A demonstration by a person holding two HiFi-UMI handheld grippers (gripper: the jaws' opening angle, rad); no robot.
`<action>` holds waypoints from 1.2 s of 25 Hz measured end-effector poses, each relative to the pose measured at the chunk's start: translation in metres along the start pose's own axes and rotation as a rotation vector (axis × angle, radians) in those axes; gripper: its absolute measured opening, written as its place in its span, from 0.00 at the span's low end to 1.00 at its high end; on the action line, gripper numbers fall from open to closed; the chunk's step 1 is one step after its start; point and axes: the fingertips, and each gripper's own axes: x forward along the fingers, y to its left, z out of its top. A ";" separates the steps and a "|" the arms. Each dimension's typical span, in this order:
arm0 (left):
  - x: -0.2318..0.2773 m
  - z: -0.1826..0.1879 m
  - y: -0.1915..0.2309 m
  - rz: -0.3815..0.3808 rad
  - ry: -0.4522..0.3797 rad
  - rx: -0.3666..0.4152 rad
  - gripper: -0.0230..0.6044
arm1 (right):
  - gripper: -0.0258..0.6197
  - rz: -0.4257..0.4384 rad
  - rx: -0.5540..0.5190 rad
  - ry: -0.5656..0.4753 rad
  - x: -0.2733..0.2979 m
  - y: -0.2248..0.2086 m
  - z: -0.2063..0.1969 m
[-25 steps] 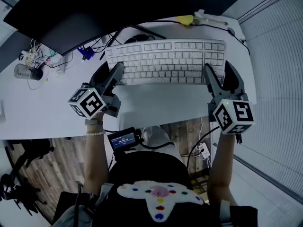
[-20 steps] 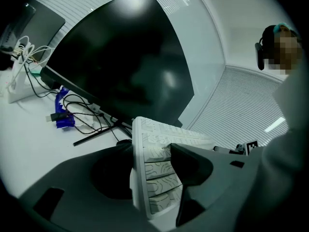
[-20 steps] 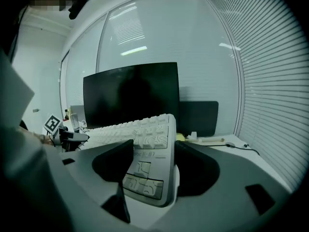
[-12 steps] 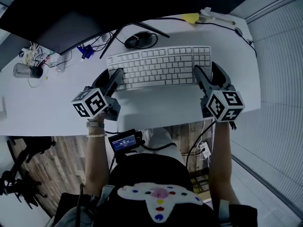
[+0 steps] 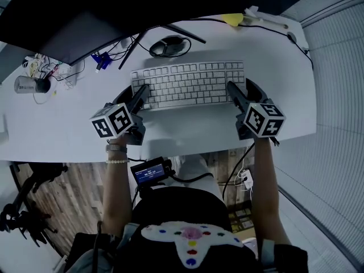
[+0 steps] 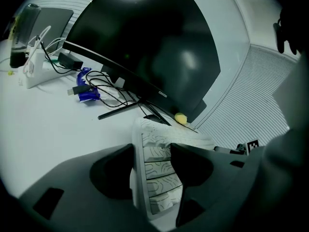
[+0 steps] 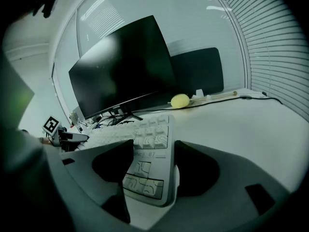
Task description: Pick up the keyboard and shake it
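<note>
On the white desk (image 5: 187, 127), in front of a dark monitor (image 5: 114, 13), the pale keyboard (image 5: 187, 84) lies crosswise to the person, its long edge roughly parallel to the desk's near edge. It is taken at both short ends. The left gripper (image 5: 140, 94) reaches in from the near left, and its own view shows the two dark jaws pressed onto the keyboard's left end, one against the keyed face and one against the underside, with a column of keys showing in the gap. The right gripper (image 5: 232, 90) comes in from the near right and pinches the opposite end in the same way; its view shows the corner keys and the keyboard's printed edge held between the jaws. Whether the keyboard is clear of the desk or rests on it cannot be told from these views.

Just behind the keyboard sits the round foot of the monitor stand (image 5: 169, 45), with thin black legs running out from it. Toward the back left lie a tangle of cables (image 5: 42, 66) and a blue connector (image 5: 101, 60), well apart from the keyboard. A small yellow object (image 5: 231, 20) rests at the back right of the desk, beside a black cord (image 5: 273, 28) that runs along the rear edge.
</note>
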 end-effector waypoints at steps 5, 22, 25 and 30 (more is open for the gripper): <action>0.001 0.001 0.000 0.026 0.040 -0.008 0.43 | 0.49 0.005 0.028 0.038 0.005 -0.003 -0.003; 0.010 -0.006 0.003 0.057 0.106 0.025 0.43 | 0.49 -0.002 0.057 0.119 0.015 -0.011 -0.020; 0.010 -0.006 0.004 0.051 0.109 0.027 0.43 | 0.49 -0.003 0.057 0.113 0.016 -0.011 -0.020; 0.010 -0.007 0.003 0.043 0.110 0.041 0.44 | 0.49 -0.034 0.080 0.085 0.015 -0.012 -0.022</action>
